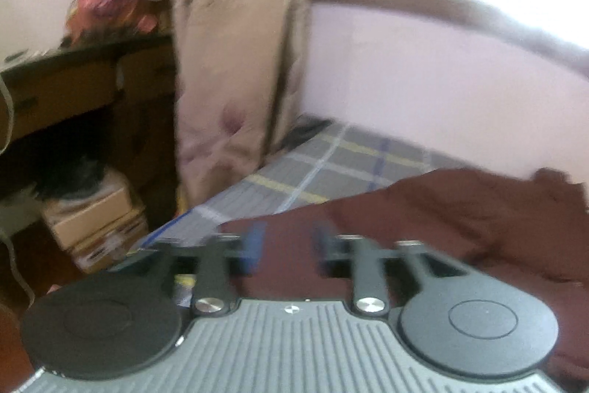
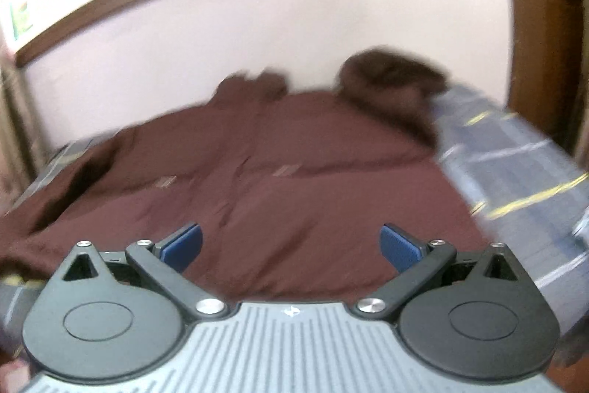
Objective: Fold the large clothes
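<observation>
A large dark maroon garment (image 2: 294,172) lies spread over a bed with a grey plaid sheet (image 2: 515,164); its far end is bunched into a lump (image 2: 390,76) near the wall. My right gripper (image 2: 291,245) hovers over the near part of the cloth, jaws wide apart and empty. In the left wrist view the same garment (image 1: 460,216) covers the right side of the bed, with the plaid sheet (image 1: 331,164) bare to its left. My left gripper (image 1: 289,245) is over the garment's left edge, blue pads apart with a gap and nothing between them. Both views are blurred.
A floral curtain (image 1: 235,61) hangs at the bed's far left corner. Left of it stands a dark wooden desk (image 1: 84,80) with clutter on top and cardboard boxes (image 1: 95,223) beneath. A pale wall (image 2: 221,43) runs behind the bed; a wooden frame (image 2: 541,24) rises at right.
</observation>
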A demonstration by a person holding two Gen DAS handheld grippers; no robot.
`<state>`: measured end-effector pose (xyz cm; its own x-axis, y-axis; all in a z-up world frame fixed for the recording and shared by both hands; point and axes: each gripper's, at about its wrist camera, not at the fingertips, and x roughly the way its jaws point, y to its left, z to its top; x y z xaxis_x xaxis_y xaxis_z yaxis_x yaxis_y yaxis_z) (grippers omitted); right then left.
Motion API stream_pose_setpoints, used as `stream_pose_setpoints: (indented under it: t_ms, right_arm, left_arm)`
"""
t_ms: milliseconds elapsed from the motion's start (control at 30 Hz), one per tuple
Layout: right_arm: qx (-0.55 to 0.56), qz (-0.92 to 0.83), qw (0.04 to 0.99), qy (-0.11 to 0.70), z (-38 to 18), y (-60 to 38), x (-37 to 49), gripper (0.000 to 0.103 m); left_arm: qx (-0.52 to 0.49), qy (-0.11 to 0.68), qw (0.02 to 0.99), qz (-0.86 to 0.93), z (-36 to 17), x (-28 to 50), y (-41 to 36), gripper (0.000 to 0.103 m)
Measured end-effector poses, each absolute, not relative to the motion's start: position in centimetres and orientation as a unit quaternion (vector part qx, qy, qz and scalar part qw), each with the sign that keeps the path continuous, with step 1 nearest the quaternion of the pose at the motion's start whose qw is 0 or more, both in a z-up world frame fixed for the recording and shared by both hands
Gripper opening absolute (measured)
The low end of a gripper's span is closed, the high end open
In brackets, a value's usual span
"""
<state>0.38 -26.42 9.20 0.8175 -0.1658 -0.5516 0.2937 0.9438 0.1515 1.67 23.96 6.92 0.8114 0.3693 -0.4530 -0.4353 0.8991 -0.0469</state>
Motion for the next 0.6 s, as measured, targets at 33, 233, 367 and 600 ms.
stream_pose_setpoints:
  t_ms: [33, 233, 367, 600]
  right_arm:
    - [0.112, -0.132, 0.947, 0.269, 9.5, -27.5, 0.6, 0.103]
    - [0.049, -0.177, 0.954, 0.238, 9.7, -33.2, 5.6, 0.103]
    - [0.051, -0.216, 0.946, 0.236, 8.9, -38.4, 10.9, 0.103]
    - [0.118, -0.231, 0.921, 0.292, 4.8, -47.6, 19.3, 0.103]
  left_arm:
    - [-0.070, 0.213, 0.953, 0.202, 7.2, 1.8, 22.9, 0.068]
    - [-0.088, 0.204, 0.968, 0.115, 8.0, 3.8, 17.4, 0.085]
    - [-0.107, 0.234, 0.964, 0.059, 6.9, 5.6, 14.2, 0.085]
    - [-0.080, 0.264, 0.960, 0.045, 4.9, 8.1, 11.1, 0.088]
